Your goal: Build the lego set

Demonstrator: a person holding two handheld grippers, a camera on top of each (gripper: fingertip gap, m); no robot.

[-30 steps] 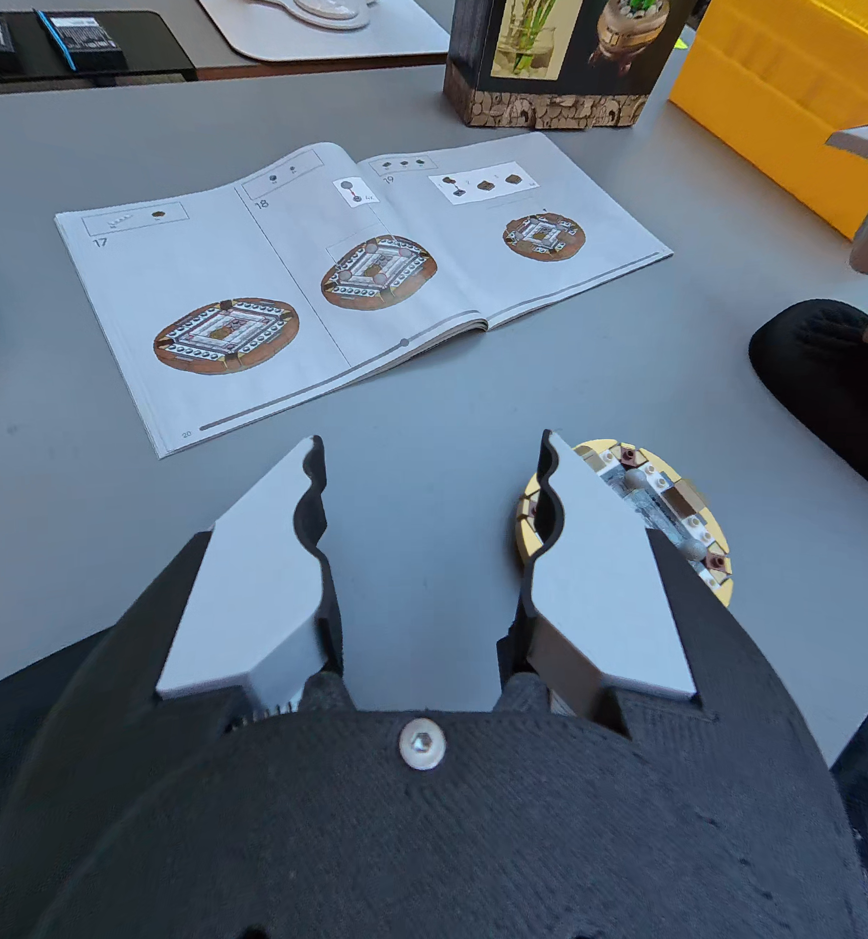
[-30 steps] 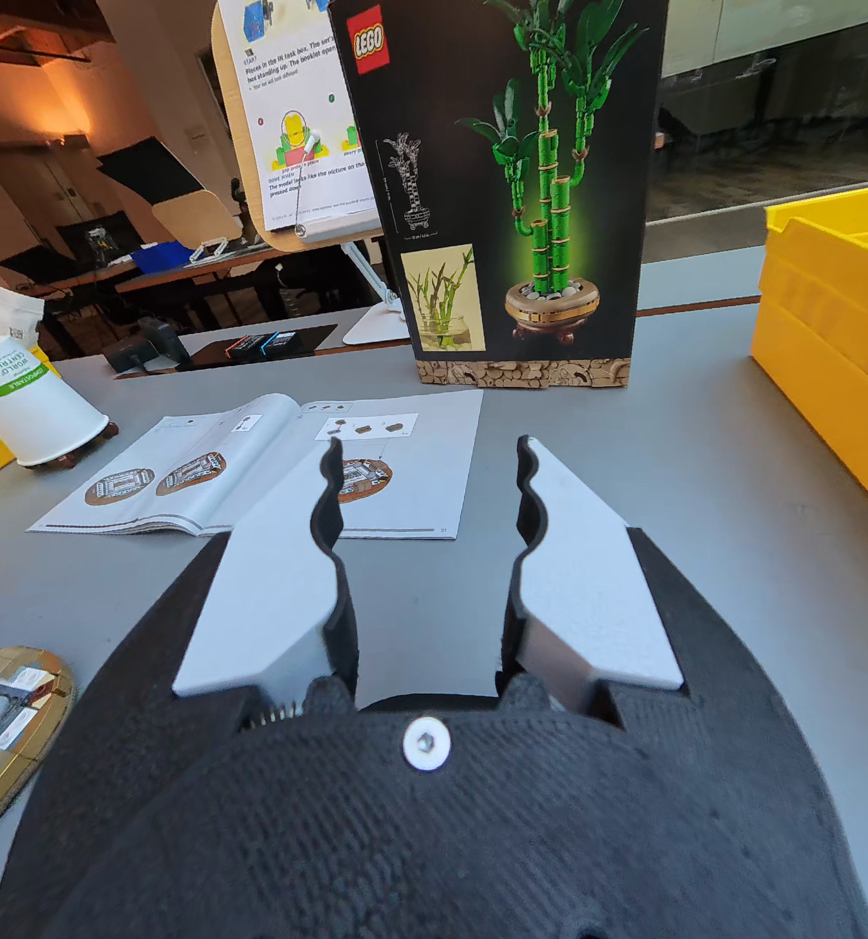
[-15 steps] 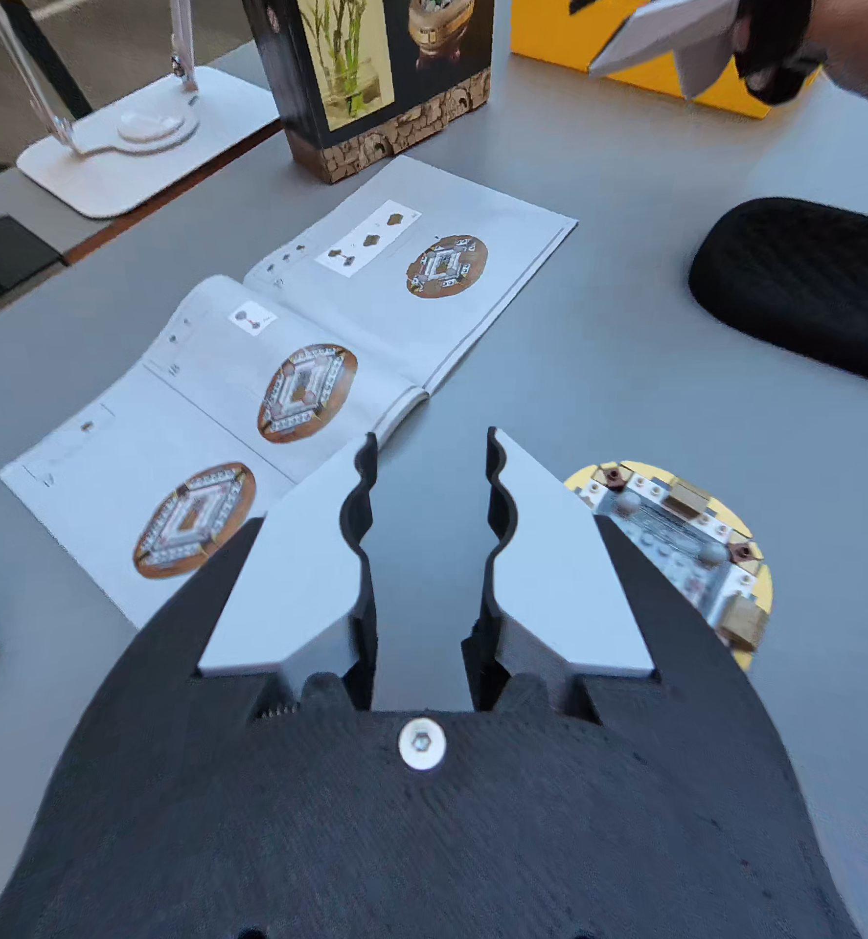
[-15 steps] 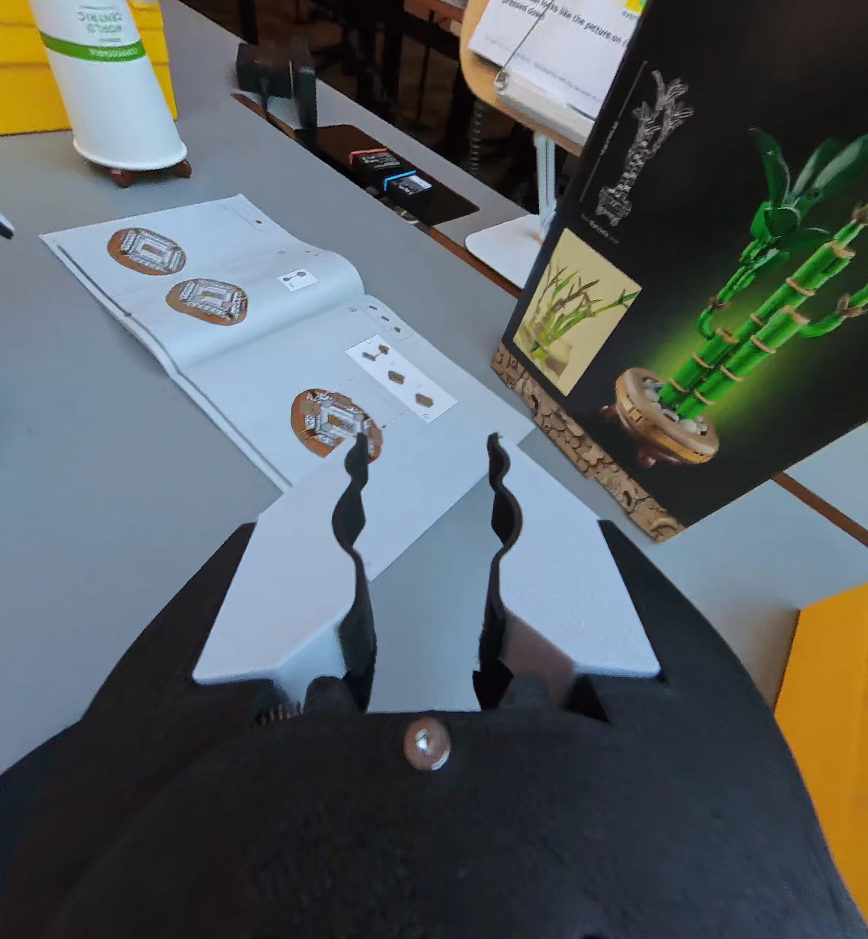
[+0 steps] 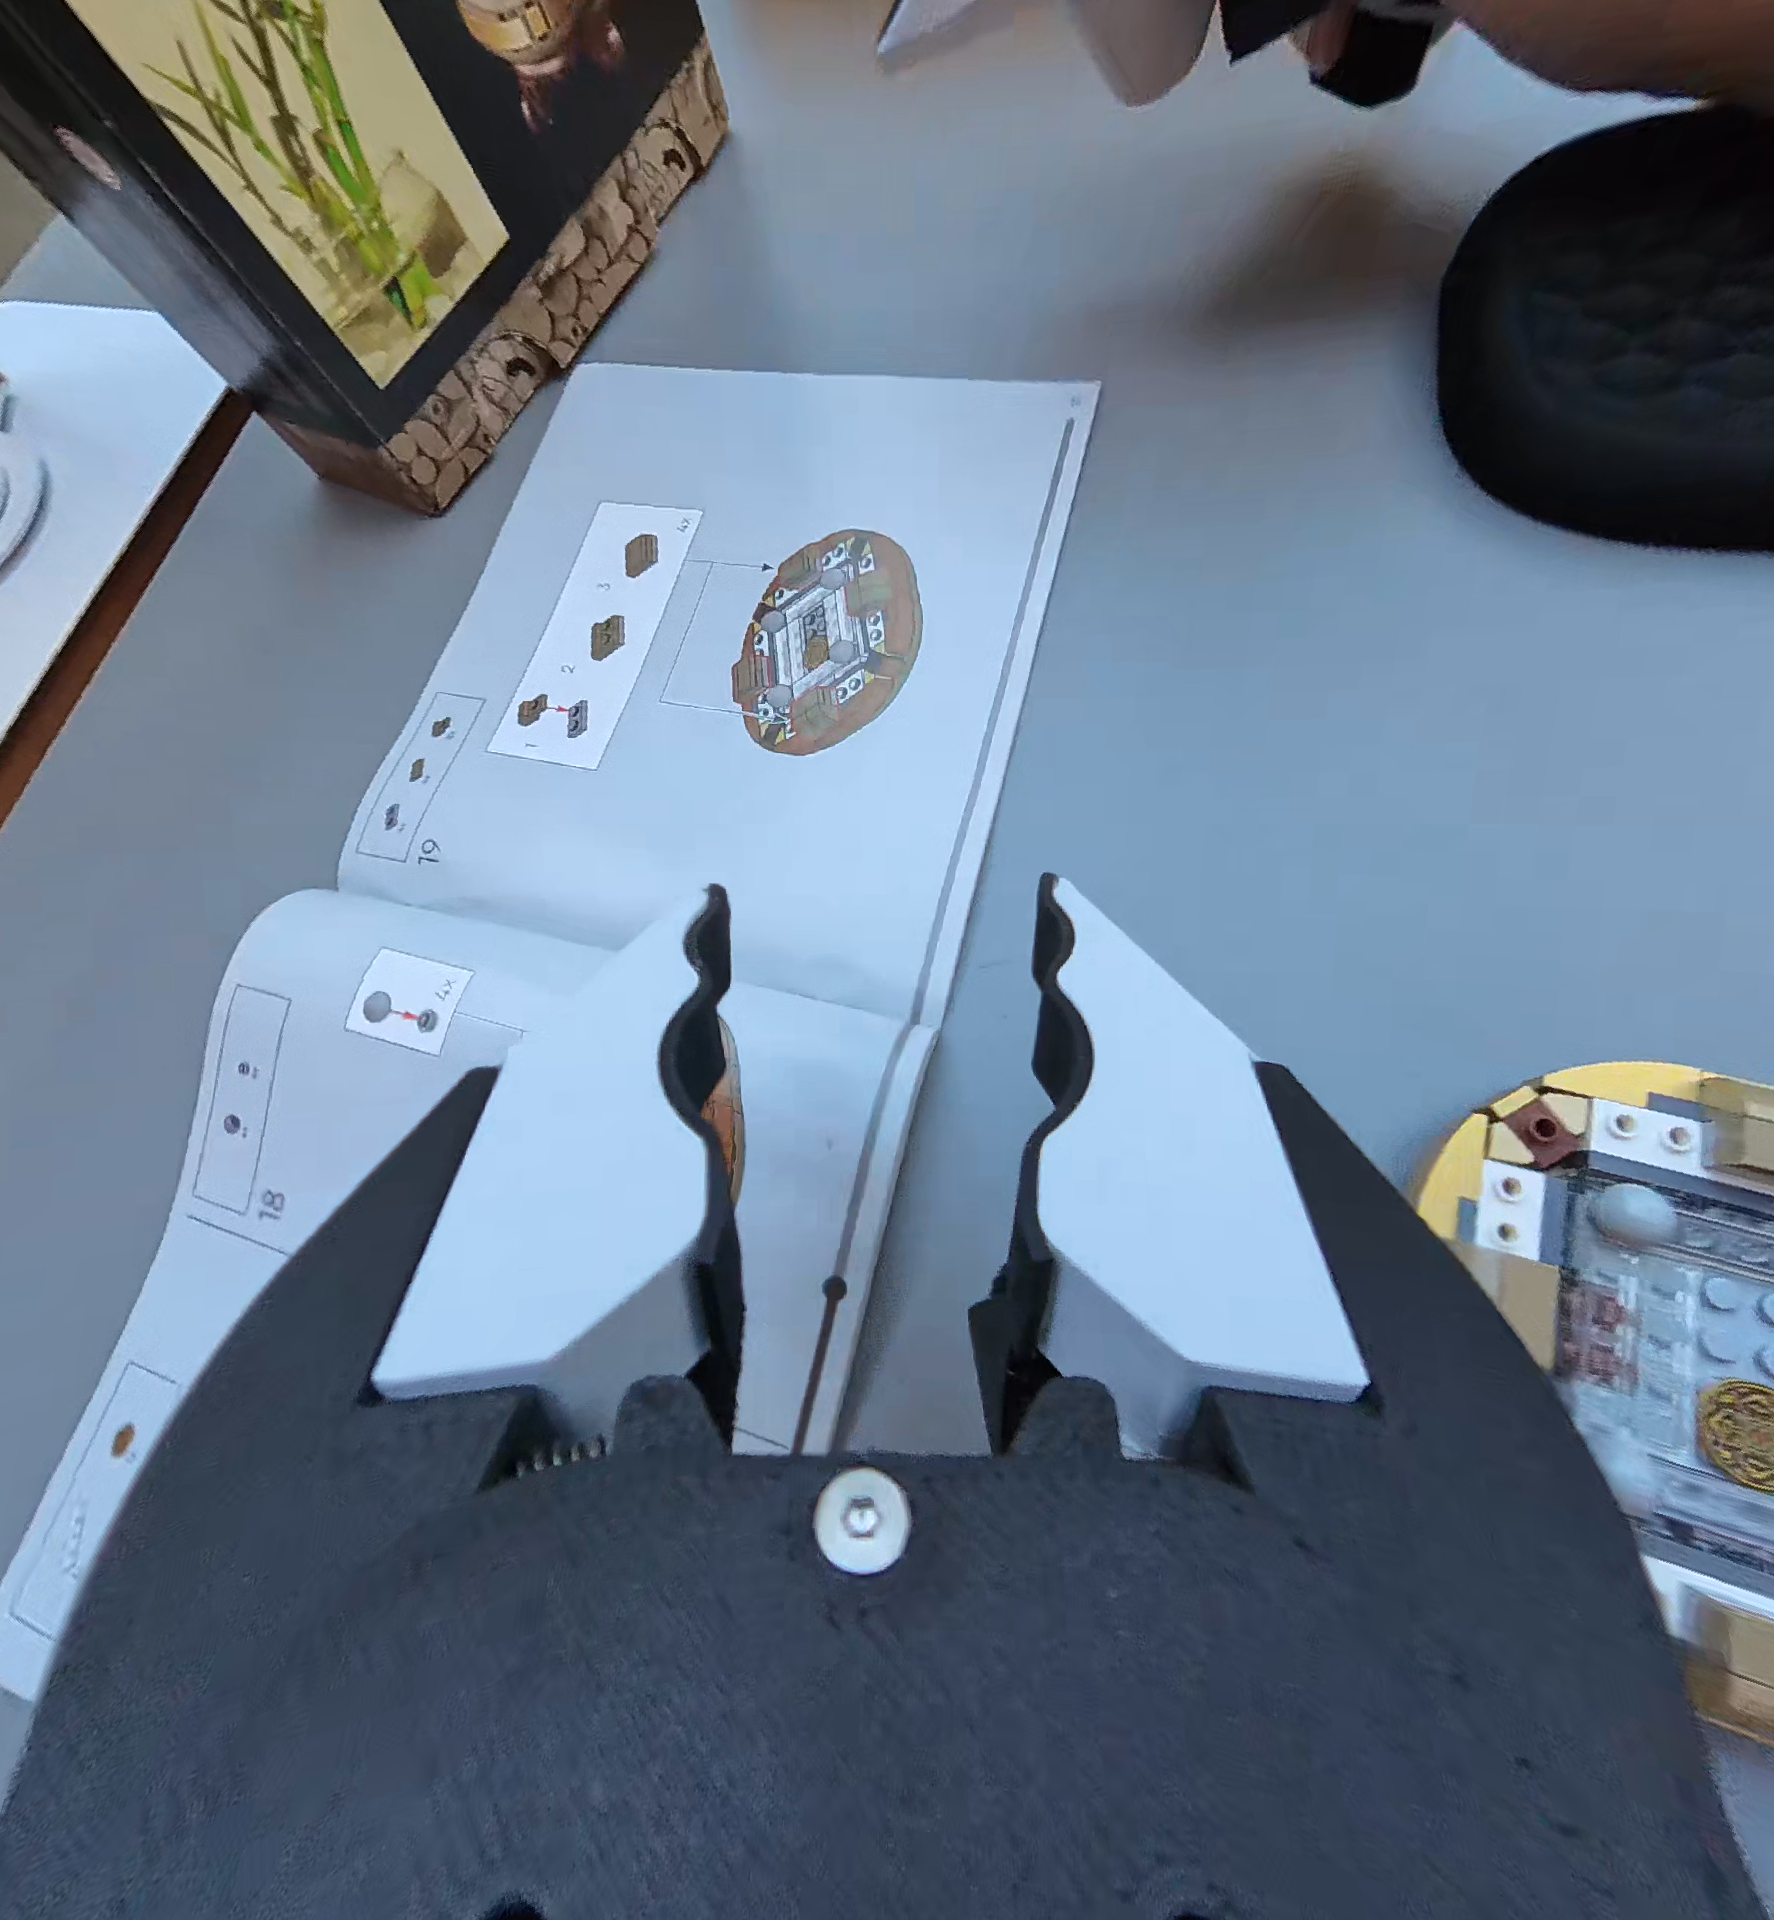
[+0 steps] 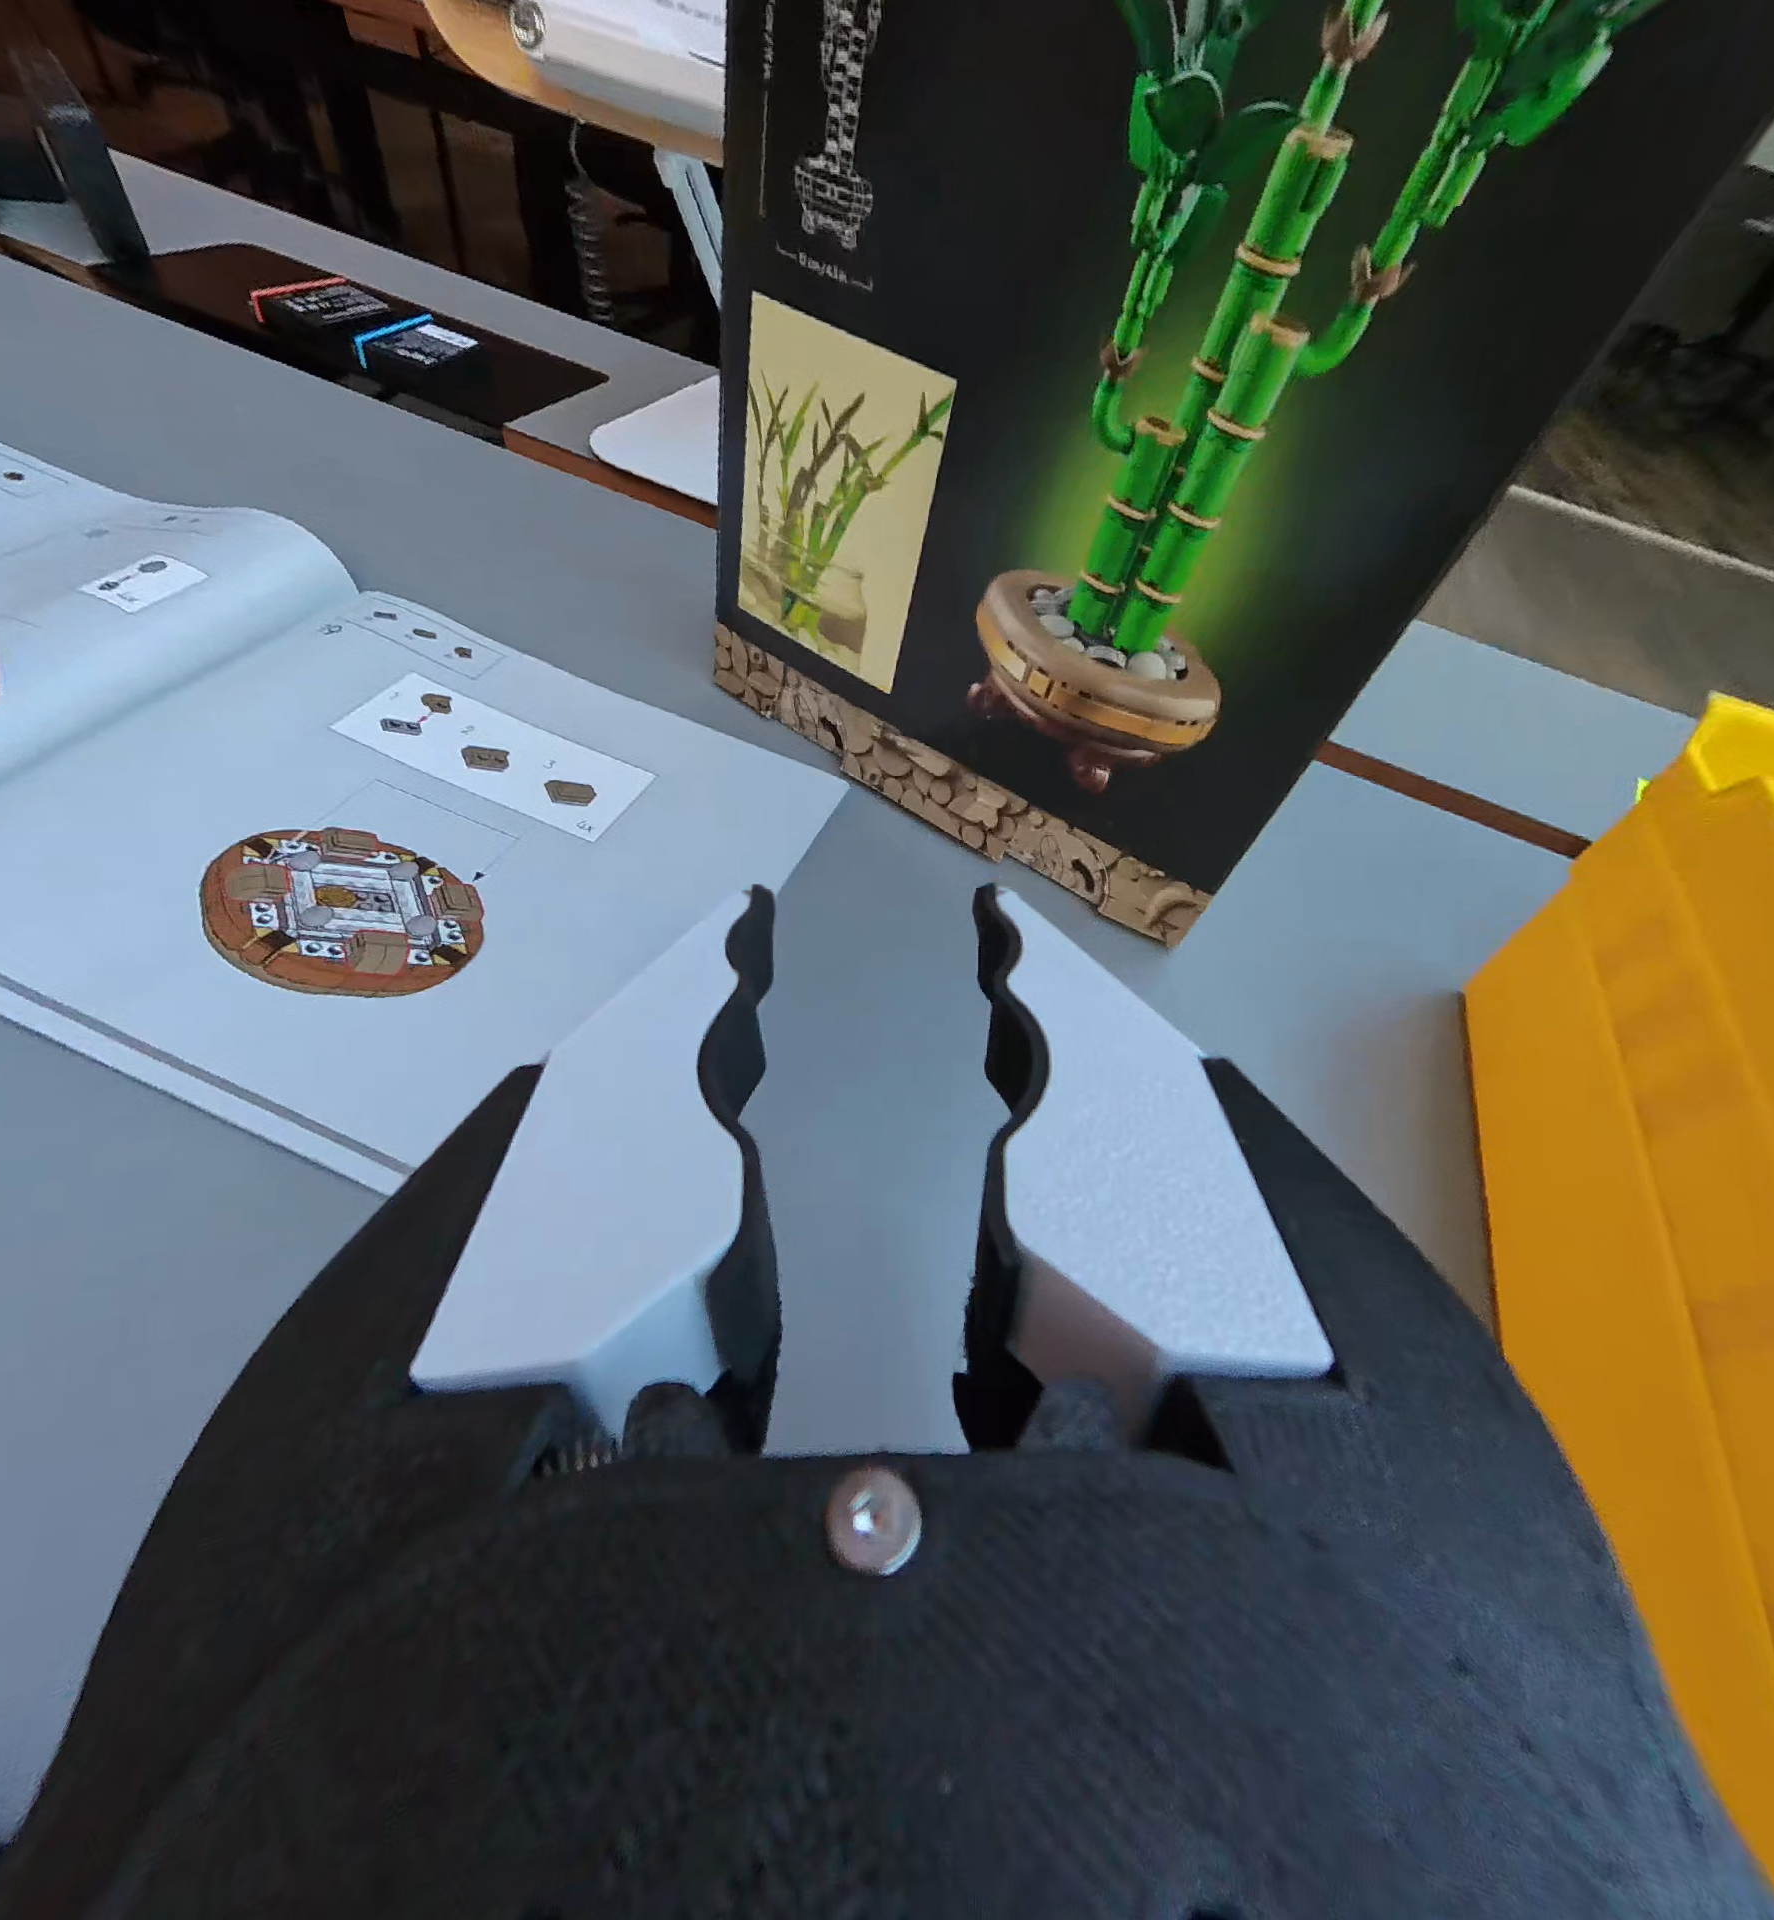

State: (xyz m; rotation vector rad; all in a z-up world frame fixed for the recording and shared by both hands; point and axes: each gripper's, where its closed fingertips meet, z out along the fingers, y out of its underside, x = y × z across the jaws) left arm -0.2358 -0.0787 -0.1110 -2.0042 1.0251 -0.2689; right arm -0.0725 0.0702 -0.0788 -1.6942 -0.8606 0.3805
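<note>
The round tan lego base with grey and white bricks lies on the grey table at the right edge of the left wrist view. My left gripper is open and empty, above the open instruction booklet, to the left of the base. My right gripper is open and empty above the table, between the booklet and the set's black box. The base does not show in the right wrist view. The right gripper shows blurred at the top of the left wrist view.
The set's box stands upright behind the booklet. A yellow bin stands at the right. A black padded object lies at the far right of the table. A white stand base sits on the left. Left tips to right tips: about 25 cm.
My left gripper moved forward over the booklet and opened wider than half a second ago. My right gripper moved closer to the box and the yellow bin, its fingers a little wider apart.
</note>
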